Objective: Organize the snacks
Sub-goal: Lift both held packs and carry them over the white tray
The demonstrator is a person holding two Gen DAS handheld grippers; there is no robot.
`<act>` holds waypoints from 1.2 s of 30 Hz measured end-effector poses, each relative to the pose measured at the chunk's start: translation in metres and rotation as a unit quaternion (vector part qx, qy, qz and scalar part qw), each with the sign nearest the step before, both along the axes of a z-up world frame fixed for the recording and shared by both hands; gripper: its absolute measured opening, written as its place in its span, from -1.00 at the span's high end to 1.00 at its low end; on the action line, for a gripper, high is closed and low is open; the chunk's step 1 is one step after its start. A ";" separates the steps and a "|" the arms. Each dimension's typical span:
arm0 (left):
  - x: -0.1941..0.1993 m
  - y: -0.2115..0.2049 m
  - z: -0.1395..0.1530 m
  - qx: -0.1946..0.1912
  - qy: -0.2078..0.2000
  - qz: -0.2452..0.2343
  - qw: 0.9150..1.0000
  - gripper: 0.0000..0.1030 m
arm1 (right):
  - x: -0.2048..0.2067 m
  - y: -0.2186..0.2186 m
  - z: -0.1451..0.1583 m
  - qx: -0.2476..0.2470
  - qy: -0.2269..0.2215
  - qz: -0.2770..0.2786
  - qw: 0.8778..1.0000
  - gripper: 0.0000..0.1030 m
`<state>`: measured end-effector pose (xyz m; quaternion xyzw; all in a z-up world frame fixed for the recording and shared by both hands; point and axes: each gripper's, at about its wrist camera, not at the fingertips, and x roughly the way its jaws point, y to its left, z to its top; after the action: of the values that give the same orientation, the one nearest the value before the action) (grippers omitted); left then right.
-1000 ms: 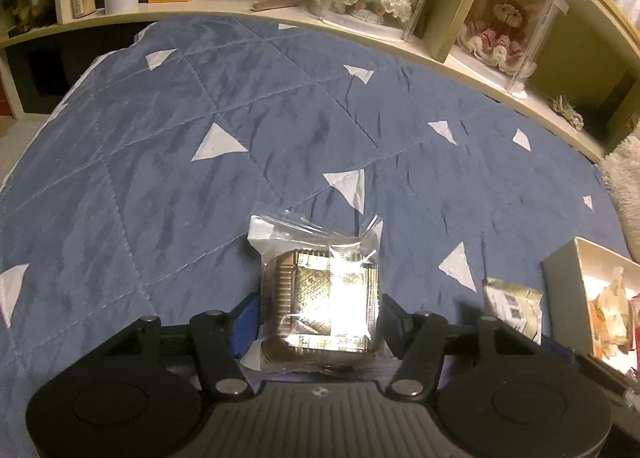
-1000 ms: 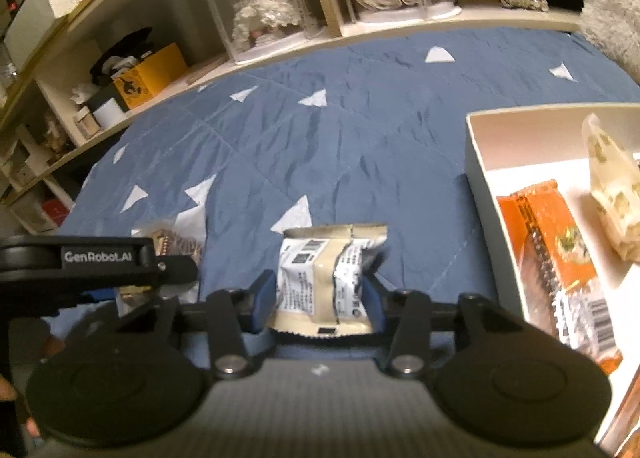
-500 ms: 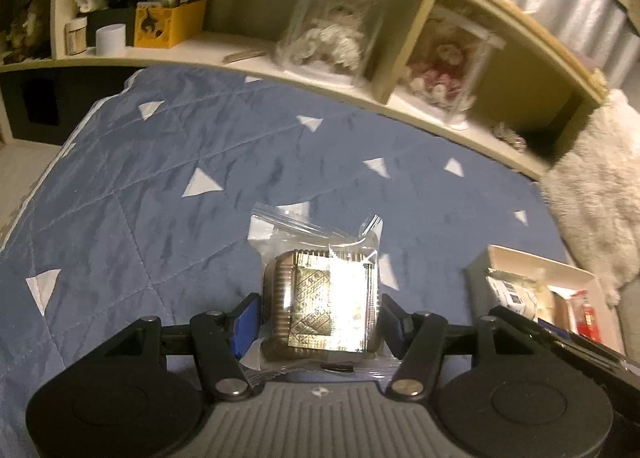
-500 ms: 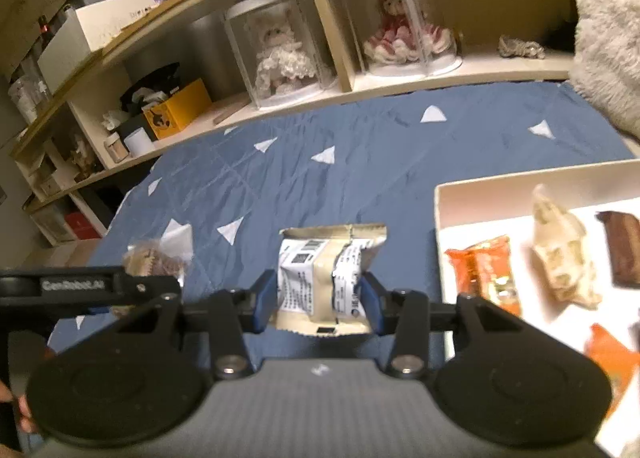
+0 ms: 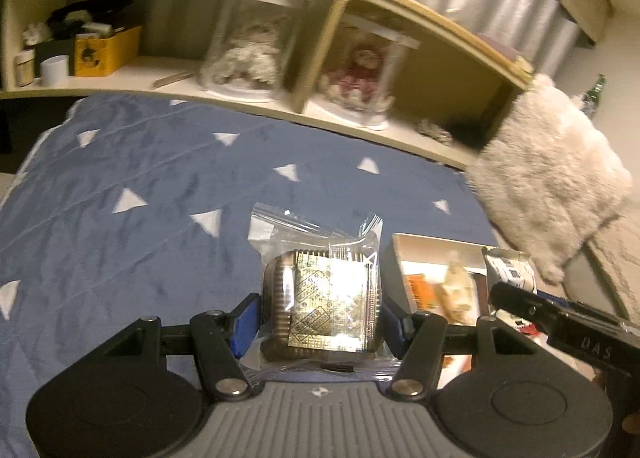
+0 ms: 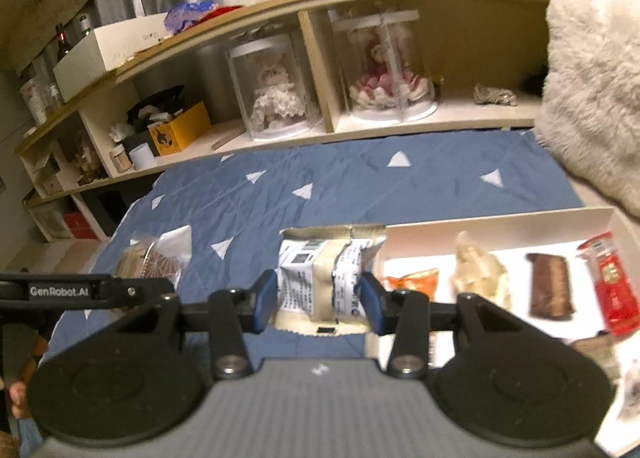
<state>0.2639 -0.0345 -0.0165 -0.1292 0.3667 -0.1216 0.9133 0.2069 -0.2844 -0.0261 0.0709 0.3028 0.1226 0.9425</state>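
Above the bed's blue quilt [image 5: 168, 194], patterned with white triangles, both grippers carry snacks clear of the fabric. Left gripper [image 5: 320, 318]: its blue-padded fingers [image 5: 245, 318] are clamped on the two sides of a clear-wrapped pastry [image 5: 322, 298], a brown ridged cake under a glossy printed label, with the crimped top of the wrapper standing up past the fingers. Right gripper [image 6: 318, 298]: its fingers [image 6: 264, 300] grip a cream snack packet [image 6: 320, 278] bearing white barcode labels, held upright at the left edge of the white box [image 6: 496, 226].

White box: it lies on the quilt towards the bed's right side, just below a fluffy white cushion [image 6: 592, 78]. Inside, from left to right in the right wrist view, are an orange packet [image 6: 412, 282], a pale wrapped sweet [image 6: 480, 274], a brown bar [image 6: 550, 286] and a red packet [image 6: 610, 282]. In the left wrist view the box appears just right of the held pastry, with the right gripper and its packet in front of it.

Background: a wooden shelf [image 6: 360, 130] along the far edge of the bed holds two dolls in clear cases [image 6: 276, 90] and a yellow box [image 6: 180, 130].
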 end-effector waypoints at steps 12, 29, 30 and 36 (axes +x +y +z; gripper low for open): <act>0.006 -0.088 0.003 -0.007 -0.001 -0.069 0.998 -0.22 | -0.020 -0.086 -0.005 -0.001 -0.011 -0.077 0.997 0.00; 0.053 -0.233 -0.033 -0.093 0.051 -0.167 0.980 -0.22 | -0.005 -0.201 -0.045 0.066 0.011 -0.190 0.980 0.00; 0.057 -0.238 -0.038 -0.102 0.059 -0.169 0.978 -0.22 | -0.003 -0.206 -0.048 0.072 0.013 -0.196 0.978 0.00; 0.085 -0.256 -0.069 -0.123 0.088 -0.162 0.975 -0.22 | 0.001 -0.230 -0.063 0.103 0.023 -0.222 0.969 0.00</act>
<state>0.3485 -0.2904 -0.0856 -0.1894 0.4440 -0.3006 0.8225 0.2075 -0.5139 -0.0887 0.2356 0.2864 -0.0607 0.9267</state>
